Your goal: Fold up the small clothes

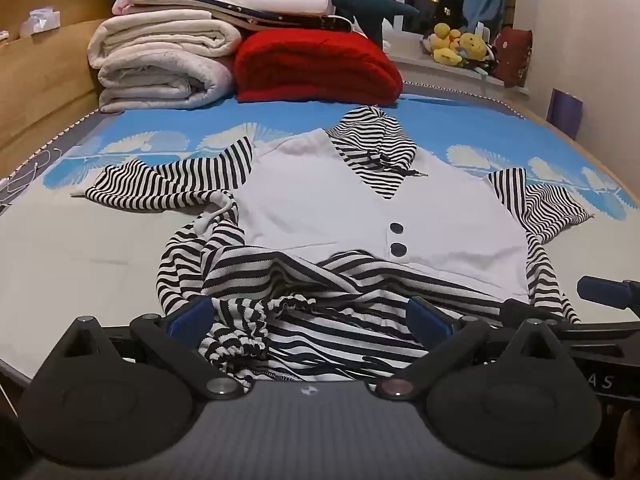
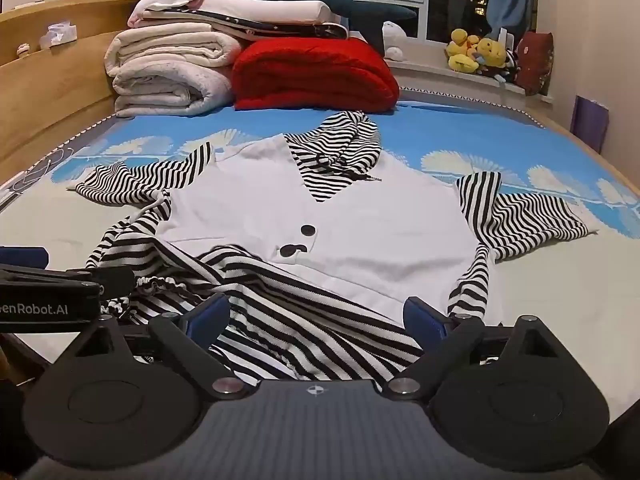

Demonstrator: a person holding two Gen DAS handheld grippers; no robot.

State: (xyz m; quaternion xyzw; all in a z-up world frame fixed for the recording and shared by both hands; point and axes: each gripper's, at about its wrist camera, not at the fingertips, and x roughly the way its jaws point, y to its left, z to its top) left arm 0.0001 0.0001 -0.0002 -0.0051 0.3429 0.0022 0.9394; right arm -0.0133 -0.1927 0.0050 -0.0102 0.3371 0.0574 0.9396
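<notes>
A small garment [image 1: 320,208] lies face up on the bed: white vest front with two dark buttons, black-and-white striped sleeves, hood and lower part. The same garment [image 2: 320,220] fills the right wrist view. Its striped bottom is crumpled, with a ruffled cuff [image 1: 240,320] bunched at the near left. My left gripper [image 1: 310,316] stands open over that crumpled hem, blue pads wide apart, cloth lying between them but not pinched. My right gripper [image 2: 316,316] is open too, above the striped hem toward the garment's right side. Each gripper shows at the edge of the other's view.
Folded white blankets [image 1: 160,68] and a red blanket [image 1: 316,68] are stacked at the far end of the bed [image 1: 80,248]. A wooden bed frame [image 1: 40,80] runs along the left. Yellow plush toys [image 1: 456,44] sit on the windowsill.
</notes>
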